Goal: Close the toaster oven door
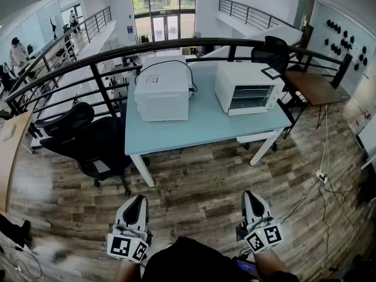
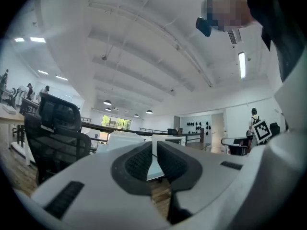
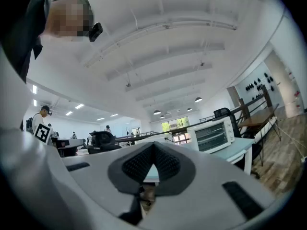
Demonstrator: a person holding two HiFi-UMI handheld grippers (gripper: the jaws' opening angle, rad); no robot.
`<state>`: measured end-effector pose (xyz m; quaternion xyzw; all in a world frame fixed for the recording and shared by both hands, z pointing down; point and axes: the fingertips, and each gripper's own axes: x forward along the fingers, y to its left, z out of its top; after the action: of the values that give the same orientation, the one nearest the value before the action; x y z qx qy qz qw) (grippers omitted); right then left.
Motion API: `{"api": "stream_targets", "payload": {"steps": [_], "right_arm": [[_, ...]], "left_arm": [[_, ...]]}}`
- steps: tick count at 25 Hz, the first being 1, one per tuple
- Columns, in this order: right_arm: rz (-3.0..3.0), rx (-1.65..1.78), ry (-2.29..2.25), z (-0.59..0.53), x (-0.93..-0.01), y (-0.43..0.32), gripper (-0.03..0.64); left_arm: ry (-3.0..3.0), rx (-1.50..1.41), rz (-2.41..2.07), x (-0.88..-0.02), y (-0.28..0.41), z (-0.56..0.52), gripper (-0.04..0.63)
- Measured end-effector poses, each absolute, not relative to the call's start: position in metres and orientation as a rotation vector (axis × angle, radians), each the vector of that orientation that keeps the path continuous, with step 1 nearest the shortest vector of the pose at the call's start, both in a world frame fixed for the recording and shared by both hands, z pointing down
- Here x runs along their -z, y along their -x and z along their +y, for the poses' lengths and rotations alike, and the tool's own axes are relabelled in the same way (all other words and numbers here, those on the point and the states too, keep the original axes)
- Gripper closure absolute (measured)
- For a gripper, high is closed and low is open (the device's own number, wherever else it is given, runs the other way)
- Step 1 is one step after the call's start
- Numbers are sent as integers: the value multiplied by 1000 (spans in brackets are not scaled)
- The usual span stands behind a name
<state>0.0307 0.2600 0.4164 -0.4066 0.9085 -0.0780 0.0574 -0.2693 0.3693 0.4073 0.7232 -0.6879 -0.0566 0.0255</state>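
Observation:
A white toaster oven (image 1: 247,87) stands on the right part of the pale blue table (image 1: 200,128), glass front facing me. Its door looks flat against the front. The right gripper view shows it too, as the oven (image 3: 211,134) far off at the right. Both grippers hang low near my body, well short of the table. My left gripper (image 1: 137,200) has only a thin slit between its jaws and holds nothing; its own view shows the left gripper (image 2: 154,150) aimed at the table. My right gripper (image 1: 251,196) is shut and empty, tips meeting (image 3: 152,157).
A larger white box-shaped appliance (image 1: 163,90) with a black cable sits on the table's left part. A black office chair (image 1: 88,140) stands left of the table. A dark railing (image 1: 176,46) runs behind it. A wooden table (image 1: 314,87) and floor cables (image 1: 320,178) lie right.

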Motion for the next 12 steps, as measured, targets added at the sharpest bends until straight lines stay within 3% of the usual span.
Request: {"api": "stream_targets", "payload": {"steps": [12], "right_arm": [[2752, 281, 1202, 263, -419, -24, 621]], "left_arm": [[-2238, 161, -2117, -410, 269, 372, 558]]}}
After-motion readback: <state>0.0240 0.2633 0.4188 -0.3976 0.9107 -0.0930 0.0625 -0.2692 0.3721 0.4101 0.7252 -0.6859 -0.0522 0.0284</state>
